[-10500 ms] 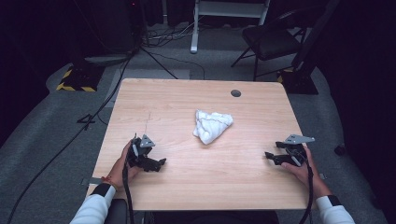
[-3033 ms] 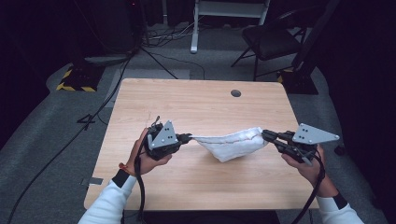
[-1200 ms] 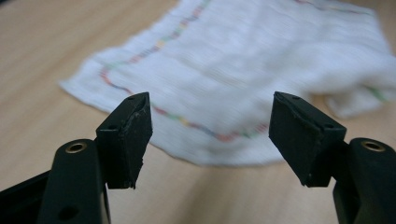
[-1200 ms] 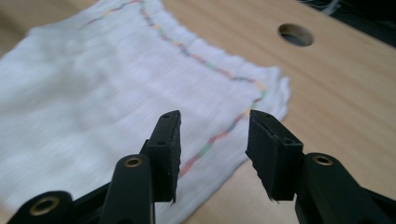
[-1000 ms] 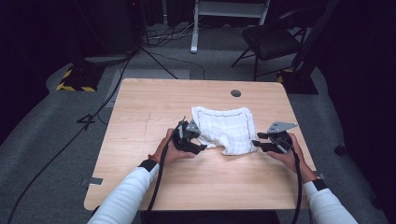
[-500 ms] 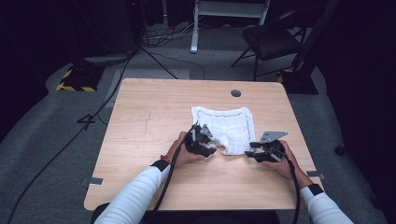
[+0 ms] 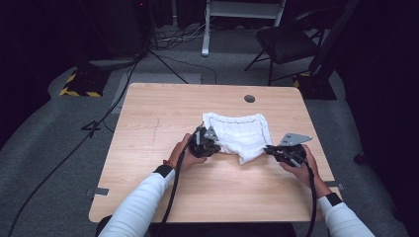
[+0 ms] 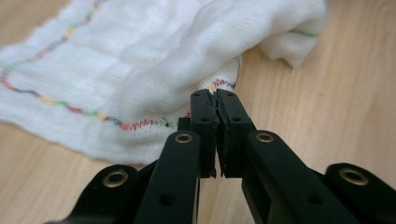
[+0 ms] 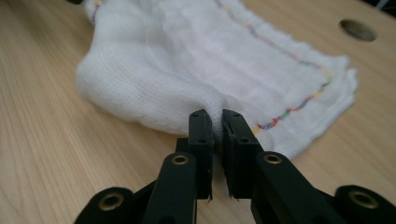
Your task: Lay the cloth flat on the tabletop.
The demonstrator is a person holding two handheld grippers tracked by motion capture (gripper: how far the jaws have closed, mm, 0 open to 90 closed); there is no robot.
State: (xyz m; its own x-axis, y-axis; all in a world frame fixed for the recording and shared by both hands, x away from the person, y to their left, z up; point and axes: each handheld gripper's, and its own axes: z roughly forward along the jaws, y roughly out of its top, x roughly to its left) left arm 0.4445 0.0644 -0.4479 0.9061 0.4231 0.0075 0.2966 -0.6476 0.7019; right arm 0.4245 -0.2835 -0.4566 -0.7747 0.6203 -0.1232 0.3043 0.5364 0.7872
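- White woven cloth (image 7: 238, 135) with a multicoloured stitched hem lies on the wooden table (image 7: 148, 148), spread away from both your grippers toward the far edge; its near side is bunched and partly lifted
- Your left gripper (image 8: 217, 105) has just been closing; its jaws now pinch the hemmed near corner right at their tips
- Your right gripper (image 9: 212, 122) has likewise just been closing, and a fold of the cloth's near edge is nipped between its jaws, the hem running just beyond them
- Both bites look shallow, so a sharp pull may let the thin weave slide out, the left corner first
- Lift one hand ahead of the other and the cloth may skew, so the fold lands crooked
- Drag it low and the far layers may bunch against the table
- The long axis runs from one gripper across to the other; the stitched far hem faces away from you, toward the table's round hole (image 7: 249, 98)
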